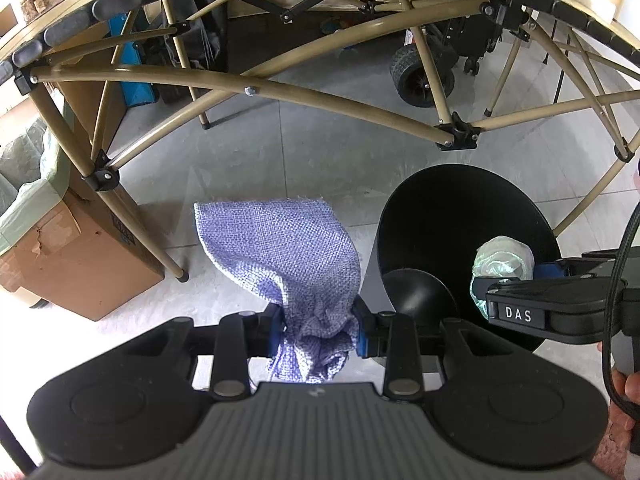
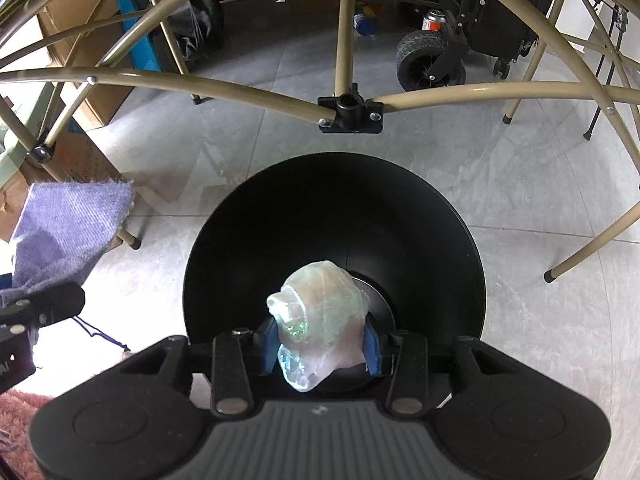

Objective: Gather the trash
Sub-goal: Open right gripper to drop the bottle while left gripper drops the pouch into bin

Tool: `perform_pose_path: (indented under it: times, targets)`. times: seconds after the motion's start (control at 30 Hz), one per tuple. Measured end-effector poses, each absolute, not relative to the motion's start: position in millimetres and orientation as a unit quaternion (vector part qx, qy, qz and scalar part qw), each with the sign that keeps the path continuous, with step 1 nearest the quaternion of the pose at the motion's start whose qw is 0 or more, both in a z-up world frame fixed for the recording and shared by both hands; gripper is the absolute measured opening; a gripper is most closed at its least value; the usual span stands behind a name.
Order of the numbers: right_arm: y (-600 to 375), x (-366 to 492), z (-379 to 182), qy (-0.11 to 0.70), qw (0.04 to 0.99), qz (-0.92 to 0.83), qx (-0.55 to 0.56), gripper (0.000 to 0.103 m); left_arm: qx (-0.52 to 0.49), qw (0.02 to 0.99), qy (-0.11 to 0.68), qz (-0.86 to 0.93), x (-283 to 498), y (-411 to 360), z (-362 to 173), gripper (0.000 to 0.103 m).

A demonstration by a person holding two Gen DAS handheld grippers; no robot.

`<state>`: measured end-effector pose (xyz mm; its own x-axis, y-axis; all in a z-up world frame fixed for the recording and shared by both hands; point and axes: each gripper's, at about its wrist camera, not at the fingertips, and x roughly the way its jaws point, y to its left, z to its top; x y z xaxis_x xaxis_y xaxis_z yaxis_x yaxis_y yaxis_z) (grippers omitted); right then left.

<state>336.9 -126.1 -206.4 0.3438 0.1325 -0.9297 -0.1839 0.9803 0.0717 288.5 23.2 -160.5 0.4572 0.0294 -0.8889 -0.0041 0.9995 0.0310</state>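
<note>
Gripping a bunched purple woven cloth [image 1: 288,256], our left gripper [image 1: 318,330] is clamped tight on it above the grey tiled floor [image 1: 280,148]. Our right gripper [image 2: 320,344], partly open, has a crumpled clear plastic wad [image 2: 320,316] between its blue pads, over the mouth of the black bin [image 2: 332,216] beside the tan folding bench frame [image 2: 348,112].

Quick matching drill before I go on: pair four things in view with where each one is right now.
1. purple cloth
2. crumpled plastic wrap
3. black bin
4. cardboard box

a. on the floor by a table leg
b. in the left claw
c. on the floor under the right claw
d. between the right claw's pads

Pairs: 1-b, 2-d, 3-c, 4-a
</note>
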Motion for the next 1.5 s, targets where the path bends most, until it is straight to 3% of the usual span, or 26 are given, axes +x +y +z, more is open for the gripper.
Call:
perform_pose_path:
  times: [0.13, 0.3, 0.33, 1.03, 1.5]
  targets:
    - [-127.6, 337.9, -206.2, 0.567, 0.819, 0.092, -0.022, 0.053, 0.012, 0.854, 0.521, 0.012, 288.9, 22.9, -160.7, 0.034]
    - [-132.5, 340.2, -204.2, 0.566, 0.820, 0.085, -0.015, 0.100, 0.013, 0.853, 0.522, 0.014, 290.0, 22.2, -161.9, 0.033]
    - [-133.6, 340.8, -204.5, 0.568, 0.819, 0.083, -0.013, 0.102, 0.013, 0.853, 0.522, 0.014, 290.1, 22.3, -161.9, 0.033]
    - [-149.2, 334.2, -191.2, 0.553, 0.829, 0.083, 0.001, 0.103, 0.010, 0.855, 0.518, -0.001, 291.4, 13.8, -157.2, 0.033]
    - [-215.2, 320.3, -167.2, 0.520, 0.852, 0.043, 0.043, 0.103, 0.021, 0.858, 0.511, -0.033, 297.1, -29.3, -154.0, 0.033]
